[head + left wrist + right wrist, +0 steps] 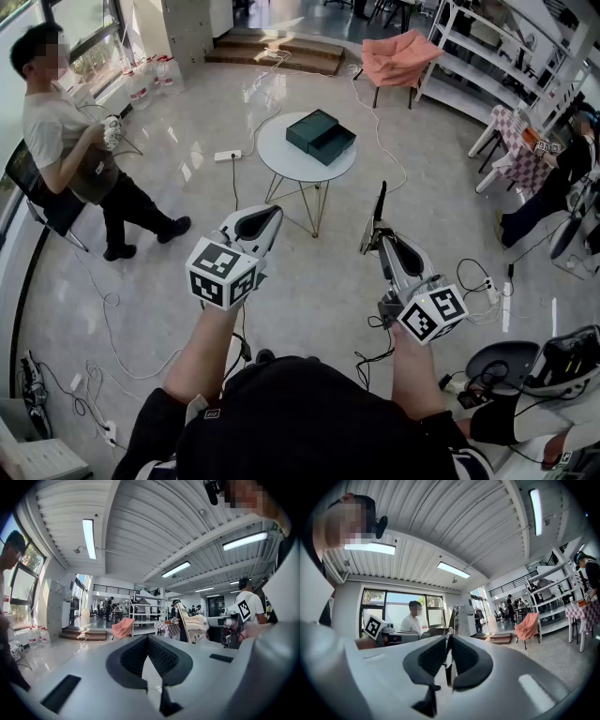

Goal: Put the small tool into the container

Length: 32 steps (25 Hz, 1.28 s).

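A person stands over a polished floor with a hand-held gripper in each fist. The right gripper (376, 236) has its jaws clamped on the small tool (380, 202), a slim dark piece that sticks up past the jaw tips and points toward the far side of the room. The right gripper view shows the same grip close up, with the right gripper (448, 639) pressing its ribbed pads against the thin tool (447, 659) from both sides. The left gripper (270, 214) is held level with it and well apart to the left. In the left gripper view, the left gripper (147, 638) has its jaw tips together with nothing between them. The container (321, 137), a dark green box, sits on a small round white table (281, 161) farther out, between the two grippers' lines of aim and well apart from the tool. Cables trail across the floor around the table's thin metal legs. A person in a light shirt (67, 141) stands at the far left near the windows, an orange chair (398, 56) stands at the far side beside white shelving, and another person (561, 176) is seated at the right edge.
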### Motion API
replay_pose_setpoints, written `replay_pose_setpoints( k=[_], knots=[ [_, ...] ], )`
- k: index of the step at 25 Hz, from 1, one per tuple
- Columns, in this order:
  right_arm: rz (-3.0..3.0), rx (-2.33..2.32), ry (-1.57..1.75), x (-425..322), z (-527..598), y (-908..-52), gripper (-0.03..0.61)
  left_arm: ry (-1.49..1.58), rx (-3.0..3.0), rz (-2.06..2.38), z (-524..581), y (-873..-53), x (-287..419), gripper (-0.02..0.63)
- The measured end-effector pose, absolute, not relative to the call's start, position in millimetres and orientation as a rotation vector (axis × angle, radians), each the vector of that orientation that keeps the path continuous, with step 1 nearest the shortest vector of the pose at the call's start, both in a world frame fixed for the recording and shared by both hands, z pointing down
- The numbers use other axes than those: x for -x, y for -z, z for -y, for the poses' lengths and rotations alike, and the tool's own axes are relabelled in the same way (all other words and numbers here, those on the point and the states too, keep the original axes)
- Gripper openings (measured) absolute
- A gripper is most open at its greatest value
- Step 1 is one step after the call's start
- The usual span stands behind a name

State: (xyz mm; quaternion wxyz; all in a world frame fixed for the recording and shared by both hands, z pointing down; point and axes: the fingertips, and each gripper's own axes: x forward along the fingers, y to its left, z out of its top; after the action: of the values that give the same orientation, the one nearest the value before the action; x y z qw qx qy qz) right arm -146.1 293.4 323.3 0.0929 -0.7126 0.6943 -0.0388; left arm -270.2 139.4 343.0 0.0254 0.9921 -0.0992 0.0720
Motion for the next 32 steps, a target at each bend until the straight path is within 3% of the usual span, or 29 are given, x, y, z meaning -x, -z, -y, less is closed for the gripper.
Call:
replay_pose_setpoints(
  k=[20, 32],
  knots=[
    [-2.084, 2.011, 0.157, 116.7, -356.3, -328.2, 0.042, -0.242, -3.059, 0.344, -194.2, -349.3, 238.4, 0.006],
    [-2.006, 2.083, 0.266, 72.4, -347.9, -363.5, 0.043, -0.288, -3.027, 0.3, -171.4, -372.8, 202.4, 0.006]
  ],
)
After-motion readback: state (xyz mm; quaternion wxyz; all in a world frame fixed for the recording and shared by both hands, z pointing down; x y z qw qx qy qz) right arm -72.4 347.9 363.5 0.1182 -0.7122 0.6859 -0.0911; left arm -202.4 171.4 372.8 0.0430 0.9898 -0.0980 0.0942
